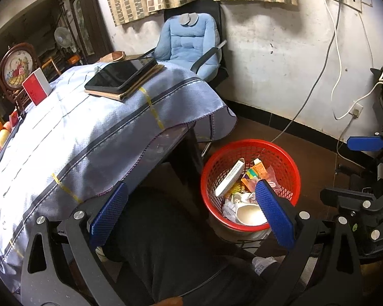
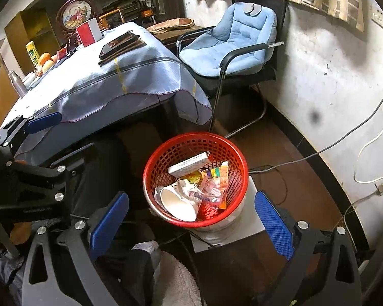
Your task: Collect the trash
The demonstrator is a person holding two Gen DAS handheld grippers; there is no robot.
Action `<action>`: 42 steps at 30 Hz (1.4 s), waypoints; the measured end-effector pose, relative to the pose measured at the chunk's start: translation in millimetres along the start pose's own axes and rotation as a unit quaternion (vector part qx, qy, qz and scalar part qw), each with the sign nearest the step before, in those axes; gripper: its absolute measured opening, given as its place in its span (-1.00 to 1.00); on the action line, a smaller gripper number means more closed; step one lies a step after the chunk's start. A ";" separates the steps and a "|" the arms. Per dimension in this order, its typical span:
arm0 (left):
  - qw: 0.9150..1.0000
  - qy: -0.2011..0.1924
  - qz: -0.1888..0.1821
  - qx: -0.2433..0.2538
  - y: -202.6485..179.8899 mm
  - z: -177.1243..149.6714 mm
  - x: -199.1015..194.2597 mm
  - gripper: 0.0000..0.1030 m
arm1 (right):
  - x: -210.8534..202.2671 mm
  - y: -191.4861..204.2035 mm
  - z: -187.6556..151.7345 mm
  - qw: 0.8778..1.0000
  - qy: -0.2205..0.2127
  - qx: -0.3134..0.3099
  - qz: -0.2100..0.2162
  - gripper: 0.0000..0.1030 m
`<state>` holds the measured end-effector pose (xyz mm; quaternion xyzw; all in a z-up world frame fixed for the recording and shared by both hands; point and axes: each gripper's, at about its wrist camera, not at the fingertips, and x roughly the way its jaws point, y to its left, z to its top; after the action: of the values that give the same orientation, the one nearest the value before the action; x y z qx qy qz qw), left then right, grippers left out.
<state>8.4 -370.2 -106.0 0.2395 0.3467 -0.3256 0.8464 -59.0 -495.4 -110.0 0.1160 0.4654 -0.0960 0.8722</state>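
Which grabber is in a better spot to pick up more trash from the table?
Probably the left gripper. It hangs open right at the edge of the table with the blue-grey cloth. The right gripper, also open and empty, sits out over the red plastic mesh bin of trash, farther from the tabletop.

Both hand-held grippers hover above the red basket (image 2: 195,176), jaws spread wide and empty: left hand-held gripper (image 1: 191,214) toward the desk side, right hand-held gripper (image 2: 191,221) opposite.
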 end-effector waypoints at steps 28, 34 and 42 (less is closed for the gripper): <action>1.000 0.009 -0.002 0.011 -7.1 -0.5 7.2 0.86 | 0.5 2.6 0.0 1.000 0.006 -0.004 0.008 0.88; 1.000 0.009 -0.003 0.012 -6.5 -1.9 7.6 0.86 | 1.0 2.7 0.1 1.000 0.006 -0.005 0.008 0.88; 1.000 0.010 -0.002 0.013 -6.6 -2.3 7.6 0.86 | 0.9 2.9 -0.1 1.000 0.006 -0.003 0.008 0.89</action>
<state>6.8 -376.1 -114.4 0.2531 0.3511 -0.3300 0.8389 -57.7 -492.7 -110.5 0.1174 0.4701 -0.0867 0.8704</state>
